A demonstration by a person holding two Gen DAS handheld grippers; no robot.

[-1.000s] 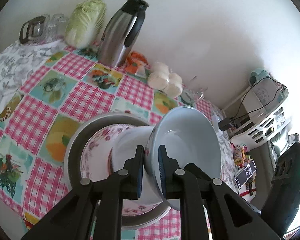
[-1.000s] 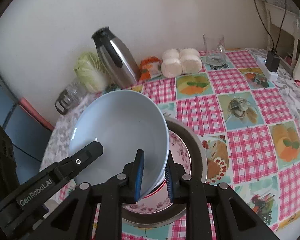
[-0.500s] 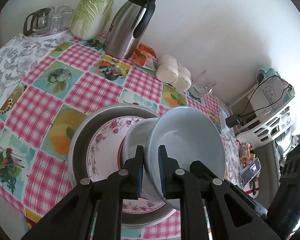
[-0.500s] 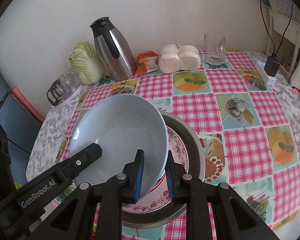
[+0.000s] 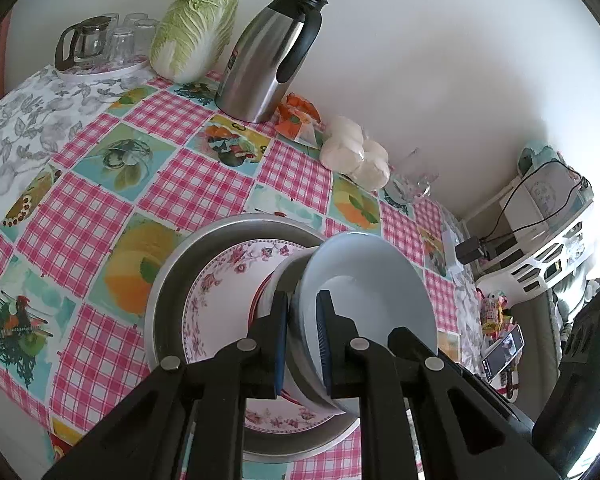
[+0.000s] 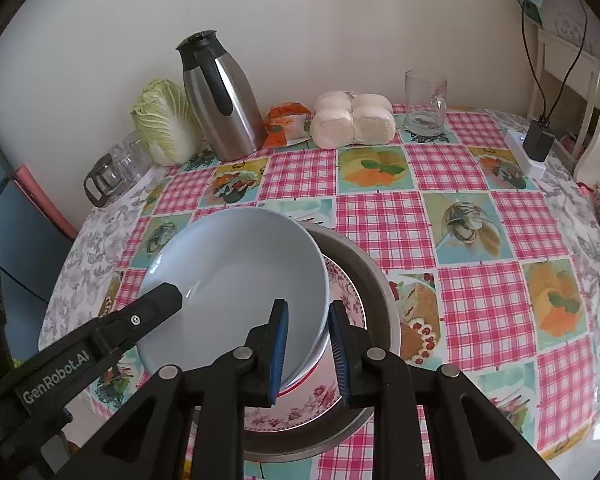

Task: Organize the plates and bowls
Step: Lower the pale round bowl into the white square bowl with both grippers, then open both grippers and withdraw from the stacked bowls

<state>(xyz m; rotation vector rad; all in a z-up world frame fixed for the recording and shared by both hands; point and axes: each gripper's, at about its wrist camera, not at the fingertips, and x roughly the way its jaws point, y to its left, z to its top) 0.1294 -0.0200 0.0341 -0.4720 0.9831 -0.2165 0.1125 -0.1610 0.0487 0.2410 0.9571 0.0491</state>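
A pale blue bowl [image 5: 372,280] [image 6: 236,272] hangs tilted just over a white bowl with a red rim [image 5: 284,276]. That bowl sits on a floral plate [image 5: 220,296] [image 6: 300,408] inside a round metal pan [image 5: 168,280] [image 6: 376,292]. My left gripper [image 5: 302,320] is shut on the blue bowl's near rim. My right gripper [image 6: 308,340] is shut on the opposite rim, one pad inside and one outside. One left finger [image 6: 156,304] reaches into the bowl in the right wrist view.
Along the wall stand a steel thermos jug [image 5: 268,56] [image 6: 220,104], a cabbage [image 5: 192,32], a glass pot with glasses [image 5: 88,44], white buns [image 5: 356,156] and a glass mug [image 6: 424,104]. A charger on a power strip [image 6: 534,144] lies at the table's right edge.
The blue bowl has tipped flatter and sunk a little toward the white bowl under it. Both grippers keep their places on its rim.
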